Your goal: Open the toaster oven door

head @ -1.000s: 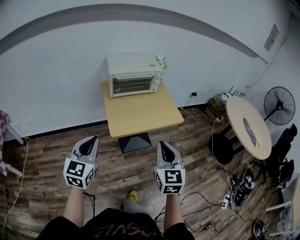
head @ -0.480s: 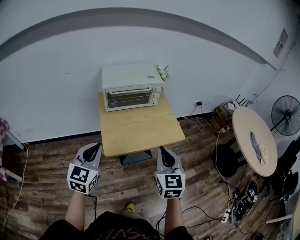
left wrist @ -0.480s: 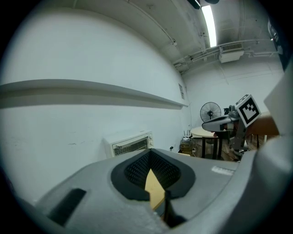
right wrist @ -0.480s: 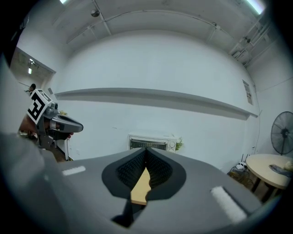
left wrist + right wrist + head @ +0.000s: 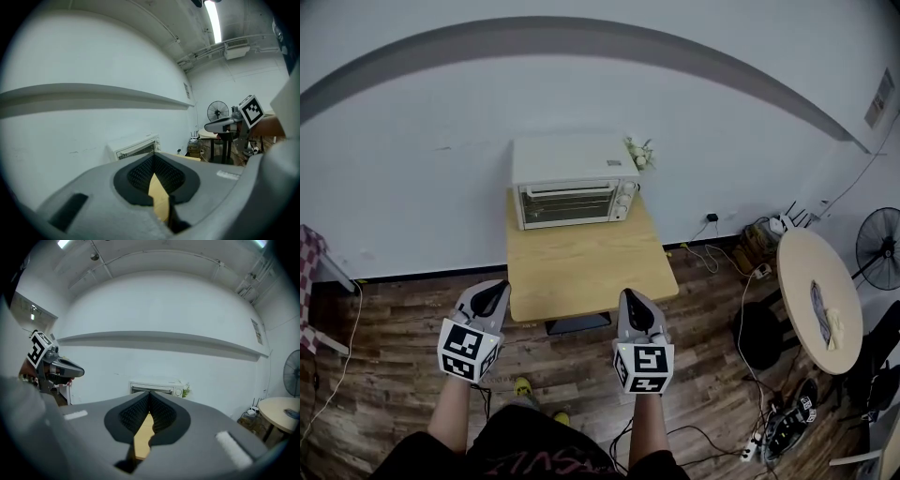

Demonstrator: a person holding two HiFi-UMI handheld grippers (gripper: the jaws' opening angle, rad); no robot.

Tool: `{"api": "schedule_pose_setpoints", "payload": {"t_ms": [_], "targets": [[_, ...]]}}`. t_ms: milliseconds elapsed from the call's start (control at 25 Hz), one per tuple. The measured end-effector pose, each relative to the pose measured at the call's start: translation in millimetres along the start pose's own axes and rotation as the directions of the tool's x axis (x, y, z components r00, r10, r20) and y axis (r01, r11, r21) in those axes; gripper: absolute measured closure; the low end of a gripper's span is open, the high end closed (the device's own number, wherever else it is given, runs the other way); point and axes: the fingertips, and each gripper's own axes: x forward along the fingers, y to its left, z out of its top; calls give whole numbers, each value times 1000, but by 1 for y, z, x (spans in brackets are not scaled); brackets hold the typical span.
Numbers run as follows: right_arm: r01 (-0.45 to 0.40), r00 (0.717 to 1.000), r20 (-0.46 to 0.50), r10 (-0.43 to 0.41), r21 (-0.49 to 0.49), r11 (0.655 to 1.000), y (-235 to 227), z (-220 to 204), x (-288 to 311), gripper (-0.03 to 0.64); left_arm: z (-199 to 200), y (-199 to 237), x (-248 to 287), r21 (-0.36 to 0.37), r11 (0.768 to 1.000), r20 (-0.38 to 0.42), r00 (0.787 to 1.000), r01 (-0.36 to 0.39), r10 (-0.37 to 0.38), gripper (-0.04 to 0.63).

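A white toaster oven (image 5: 574,182) with its glass door closed stands at the back of a small wooden table (image 5: 586,267), against the wall. It also shows far ahead as the toaster oven (image 5: 133,147) in the left gripper view and the toaster oven (image 5: 154,389) in the right gripper view. My left gripper (image 5: 494,292) hovers at the table's front left corner, shut and empty. My right gripper (image 5: 630,298) is at the table's front edge on the right, shut with nothing in it. Both are well short of the oven.
A small plant (image 5: 639,152) sits at the oven's right rear corner. A round table (image 5: 820,298) with papers, a floor fan (image 5: 878,248), a dark chair and loose cables (image 5: 722,234) lie to the right. Wooden floor surrounds the table; a checked cloth (image 5: 307,258) is at far left.
Both grippers have come forward to the table's front edge, still shut. The table and oven look nearer in the head view.
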Motion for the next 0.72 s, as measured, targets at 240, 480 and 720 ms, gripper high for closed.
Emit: {"api": "schedule_pose_setpoints", "payload": {"t_ms": [240, 480, 720], "targets": [[-7, 1000, -8, 7, 1, 1000, -5, 3, 38, 612, 4, 23, 28, -5, 1000, 7, 1000, -4, 4, 597], [-5, 999, -39, 5, -13, 1000, -16, -3, 85, 612, 2, 54, 70, -25, 1000, 7, 1000, 3, -3, 597], [1, 999, -48, -3, -32, 999, -25, -3, 138, 612, -4, 86, 113, -32, 999, -3, 1000, 10, -10, 597]]}}
